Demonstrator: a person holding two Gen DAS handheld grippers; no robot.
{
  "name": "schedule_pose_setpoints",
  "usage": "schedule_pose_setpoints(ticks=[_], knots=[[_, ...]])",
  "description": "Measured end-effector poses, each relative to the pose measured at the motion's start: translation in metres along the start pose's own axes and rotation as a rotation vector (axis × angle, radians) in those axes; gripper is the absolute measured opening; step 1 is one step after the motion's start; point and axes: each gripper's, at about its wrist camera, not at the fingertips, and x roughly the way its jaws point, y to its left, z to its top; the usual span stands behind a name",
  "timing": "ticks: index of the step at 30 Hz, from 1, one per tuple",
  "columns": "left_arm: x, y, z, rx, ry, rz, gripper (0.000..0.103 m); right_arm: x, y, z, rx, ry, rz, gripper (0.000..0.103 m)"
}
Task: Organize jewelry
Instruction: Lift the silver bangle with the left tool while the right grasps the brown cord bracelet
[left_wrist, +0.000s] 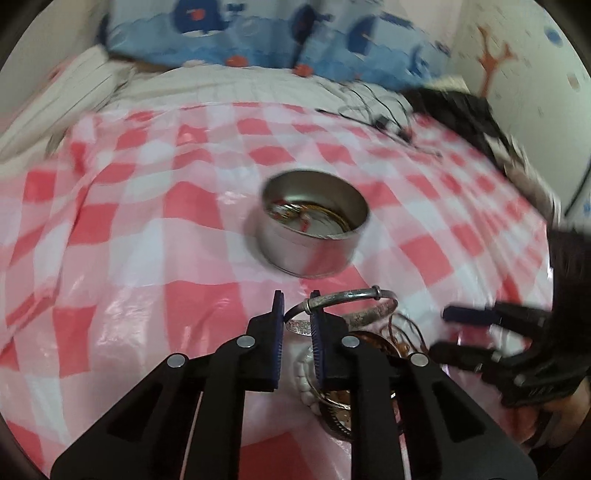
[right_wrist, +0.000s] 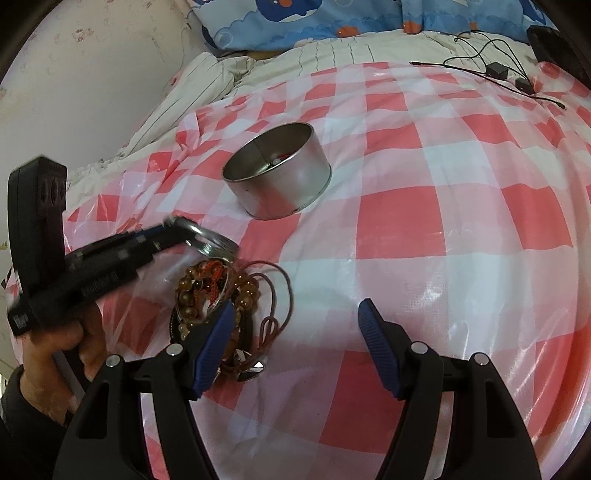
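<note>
My left gripper (left_wrist: 296, 301) is shut on a silver bangle (left_wrist: 347, 293), which it holds by the rim just above the jewelry pile (right_wrist: 214, 291). The right wrist view shows the same bangle (right_wrist: 212, 242) at the left gripper's tips (right_wrist: 171, 230), lifted off the pile. That pile holds amber bead bracelets, a brown cord and a white bead bracelet (left_wrist: 303, 376). A round metal tin (left_wrist: 295, 254) with some jewelry inside stands beyond it on the checkered sheet. My right gripper (right_wrist: 295, 325) is open and holds nothing, its left finger over the pile's near edge.
A pink and white checkered plastic sheet (right_wrist: 443, 221) covers the bed. Black cables with small boxes (right_wrist: 495, 68) lie at the far right. A blue patterned pillow (right_wrist: 295, 22) lies at the far end, and a dark bundle (left_wrist: 472, 110) lies at the right by the wall.
</note>
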Motion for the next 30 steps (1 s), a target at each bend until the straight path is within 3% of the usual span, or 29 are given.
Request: schedule_pose_setpoints(ticks=[3, 6, 10, 17, 22, 24, 26, 30], knots=[[0.001, 0.025, 0.0, -0.128, 0.016, -0.001, 0.012, 0.0, 0.004, -0.001, -0.038, -0.005, -0.041, 0.067], [0.007, 0.037, -0.004, -0.185, 0.043, -0.008, 0.012, -0.002, 0.003, 0.001, -0.044, -0.024, -0.057, 0.062], [0.011, 0.032, -0.005, -0.172, 0.064, -0.017, 0.012, -0.003, 0.0, 0.002, -0.031, -0.03, -0.034, 0.054], [0.012, 0.03, -0.006, -0.166, 0.07, -0.018, 0.012, -0.001, 0.01, -0.002, -0.04, 0.041, 0.129, 0.054], [0.016, 0.031, -0.008, -0.169, 0.079, -0.018, 0.013, 0.006, 0.013, -0.008, -0.045, 0.082, 0.119, 0.052], [0.017, 0.033, -0.008, -0.176, 0.081, -0.021, 0.013, 0.007, 0.015, -0.009, -0.048, 0.089, 0.149, 0.037], [0.018, 0.035, -0.008, -0.182, 0.081, -0.024, 0.014, 0.006, 0.013, -0.009, -0.042, 0.086, 0.148, 0.006], [0.017, 0.036, -0.006, -0.19, 0.07, -0.028, 0.02, -0.006, 0.005, -0.004, -0.01, 0.03, 0.139, 0.006]])
